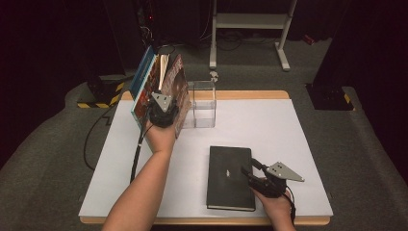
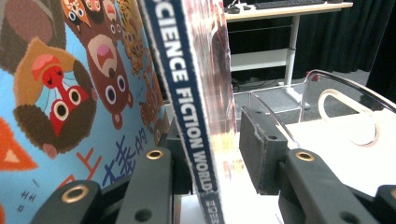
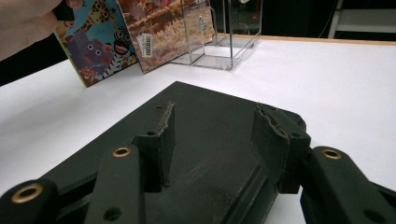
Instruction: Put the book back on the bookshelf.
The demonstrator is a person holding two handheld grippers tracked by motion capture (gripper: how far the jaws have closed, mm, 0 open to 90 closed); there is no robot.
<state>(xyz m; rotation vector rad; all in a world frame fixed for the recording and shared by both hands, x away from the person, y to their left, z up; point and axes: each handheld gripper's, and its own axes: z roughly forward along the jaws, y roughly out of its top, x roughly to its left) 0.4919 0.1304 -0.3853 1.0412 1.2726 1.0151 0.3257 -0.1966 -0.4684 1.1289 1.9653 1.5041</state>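
- Left claw (image 2: 212, 163) straddles the science fiction book (image 2: 196, 93), leaning by the clear stand (image 1: 202, 103), pads spread just clear of it: placing looks done
- Right claw (image 3: 212, 140), spread, straddles the black book (image 1: 230, 177) lying flat on the tabletop (image 1: 288, 125); it is yet to be stood up

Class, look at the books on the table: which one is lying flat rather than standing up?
The black book near the front edge lies flat; the colourful books stand leaning beside the clear holder.
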